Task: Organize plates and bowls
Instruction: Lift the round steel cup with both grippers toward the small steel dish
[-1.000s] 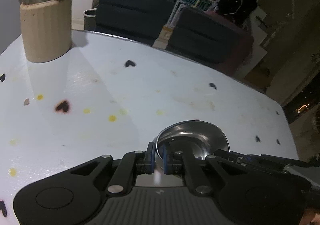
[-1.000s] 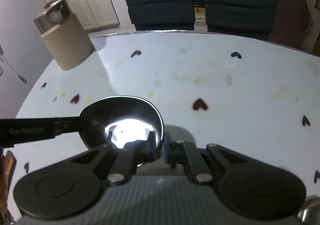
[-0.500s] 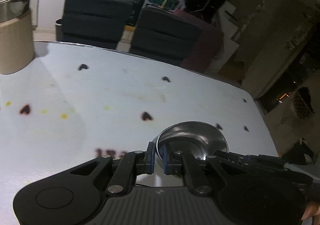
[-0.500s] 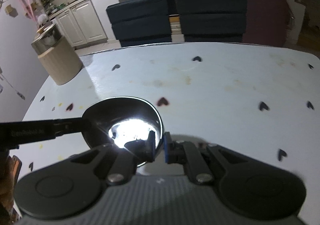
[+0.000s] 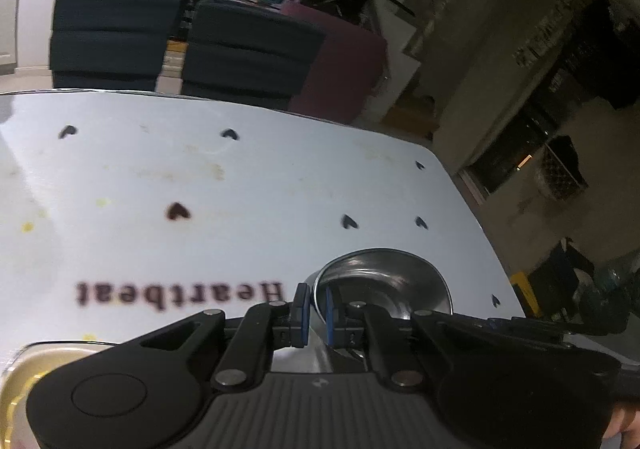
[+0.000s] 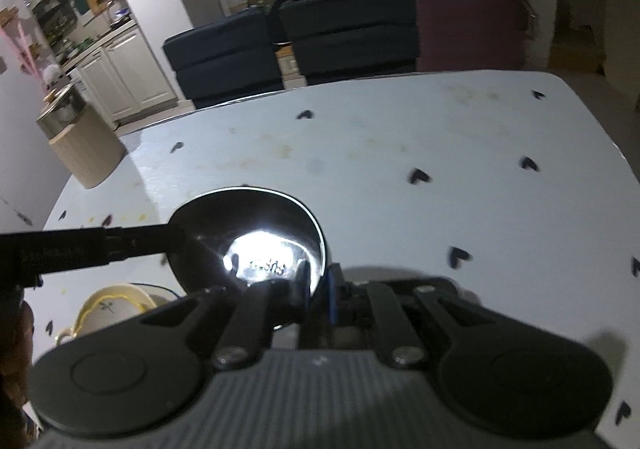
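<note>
A shiny steel bowl is held above the white table by both grippers. My left gripper is shut on the bowl's near rim. My right gripper is shut on the opposite rim of the same bowl, and the left gripper's black finger reaches in from the left. A cream bowl with a yellow rim sits on the table below and left of the steel bowl; its edge also shows in the left wrist view.
A beige canister with a steel lid stands at the table's far left. Two dark chairs and a maroon chair line the far edge. The table's right edge drops to the floor.
Both grippers have carried the steel bowl to the right and back over the table. The canister has left the left wrist view, and the cream bowl and the word "Heartbeat" have come into view.
</note>
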The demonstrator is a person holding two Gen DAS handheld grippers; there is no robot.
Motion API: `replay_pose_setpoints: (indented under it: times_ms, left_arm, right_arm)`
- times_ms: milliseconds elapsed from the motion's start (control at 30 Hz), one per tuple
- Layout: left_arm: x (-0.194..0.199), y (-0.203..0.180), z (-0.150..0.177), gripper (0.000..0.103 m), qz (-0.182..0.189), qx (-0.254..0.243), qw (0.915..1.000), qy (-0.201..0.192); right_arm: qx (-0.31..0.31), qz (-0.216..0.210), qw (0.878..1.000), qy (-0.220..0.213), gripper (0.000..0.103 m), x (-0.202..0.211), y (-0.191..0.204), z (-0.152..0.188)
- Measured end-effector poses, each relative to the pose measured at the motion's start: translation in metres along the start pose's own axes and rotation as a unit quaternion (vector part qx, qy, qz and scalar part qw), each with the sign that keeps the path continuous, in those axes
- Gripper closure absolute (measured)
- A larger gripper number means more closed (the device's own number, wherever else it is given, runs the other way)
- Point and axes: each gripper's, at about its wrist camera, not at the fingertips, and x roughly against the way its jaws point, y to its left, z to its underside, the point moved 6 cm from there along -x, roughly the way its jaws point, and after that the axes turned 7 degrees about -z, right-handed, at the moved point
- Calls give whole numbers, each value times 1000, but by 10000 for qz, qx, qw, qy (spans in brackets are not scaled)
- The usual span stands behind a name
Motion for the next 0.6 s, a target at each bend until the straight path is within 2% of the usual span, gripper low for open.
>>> replay_pose_setpoints:
  times_ms: [267, 600]
  left_arm:
    - [-21, -36, 12, 95, 166, -197, 9995, 175]
    - [-49, -46, 29, 95, 12, -436, 9973, 594]
  right_arm:
    - [-200, 216, 9996, -17, 92, 20, -37, 17]
    - [-383, 381, 9980, 317, 92, 17, -60, 36]
